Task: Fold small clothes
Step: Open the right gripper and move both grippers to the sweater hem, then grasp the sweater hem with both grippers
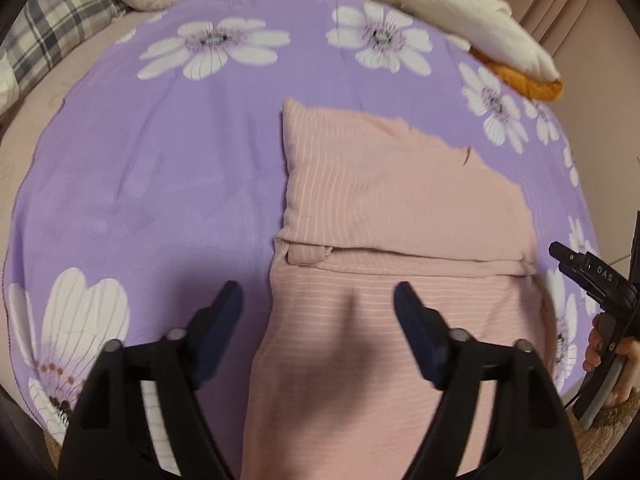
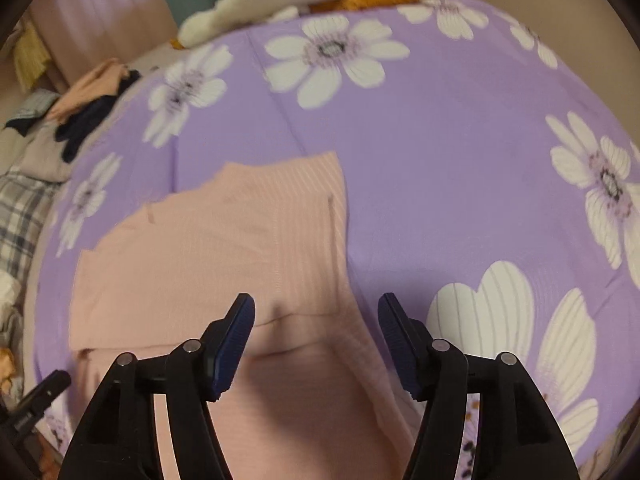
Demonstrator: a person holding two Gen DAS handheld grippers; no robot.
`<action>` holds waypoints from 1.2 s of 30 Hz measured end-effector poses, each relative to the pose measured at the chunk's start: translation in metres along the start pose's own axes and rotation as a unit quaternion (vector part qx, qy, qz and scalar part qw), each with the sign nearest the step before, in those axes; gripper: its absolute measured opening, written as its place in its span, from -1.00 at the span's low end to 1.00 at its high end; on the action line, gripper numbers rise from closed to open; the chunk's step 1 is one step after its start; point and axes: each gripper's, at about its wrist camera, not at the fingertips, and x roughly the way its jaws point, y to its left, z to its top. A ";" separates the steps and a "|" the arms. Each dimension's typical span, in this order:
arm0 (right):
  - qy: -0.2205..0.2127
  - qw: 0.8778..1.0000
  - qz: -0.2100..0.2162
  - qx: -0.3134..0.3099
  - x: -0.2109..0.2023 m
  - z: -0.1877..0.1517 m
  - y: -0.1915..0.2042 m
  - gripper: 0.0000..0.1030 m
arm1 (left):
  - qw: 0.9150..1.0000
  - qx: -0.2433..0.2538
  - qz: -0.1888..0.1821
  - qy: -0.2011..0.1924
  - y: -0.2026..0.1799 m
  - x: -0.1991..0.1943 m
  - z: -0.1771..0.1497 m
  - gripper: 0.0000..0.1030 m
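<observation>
Both tools hover over the bed, nothing gripped. The left gripper (image 1: 318, 300) has its jaws spread wide and empty; the right gripper (image 2: 316, 312) is likewise parted, holding nothing.

Task item: a pale pink ribbed knit garment with fine white stripes (image 1: 384, 208). It lies flat on the purple fleece blanket printed with white daisies (image 1: 160, 168), which covers the bed. In the left wrist view the garment runs from beneath and between the jaws forward, with most of its width toward the right-hand jaw. A folded layer crosses it just ahead of the jaw tips, its doubled hem forming a thick horizontal ridge. The far edge is stepped, not straight. In the right wrist view the same cloth (image 2: 224, 248) sits between the jaws and spreads toward the left-hand jaw; bare blanket lies ahead of the right-hand jaw.

Judgement: the garment looks partly folded, and the open jaws poised over the near portion suggest positioning for a next pinch, one tool per side edge. Spread flat like this, the edges stay reachable.

Materials: knit is thin, soft, limp and likely to sag when lifted. Blanket nap is plush, may drag on the cloth.

Beyond the jaws: a white and orange plush toy (image 1: 460, 28) at the far blanket edge; a grey plaid pillow (image 1: 52, 28) far left.
</observation>
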 end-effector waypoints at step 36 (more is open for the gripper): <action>0.086 0.995 -0.019 0.051 -0.066 -0.161 -0.084 0.46 | 0.995 -0.024 -0.038 0.092 0.039 -0.028 -0.133 0.49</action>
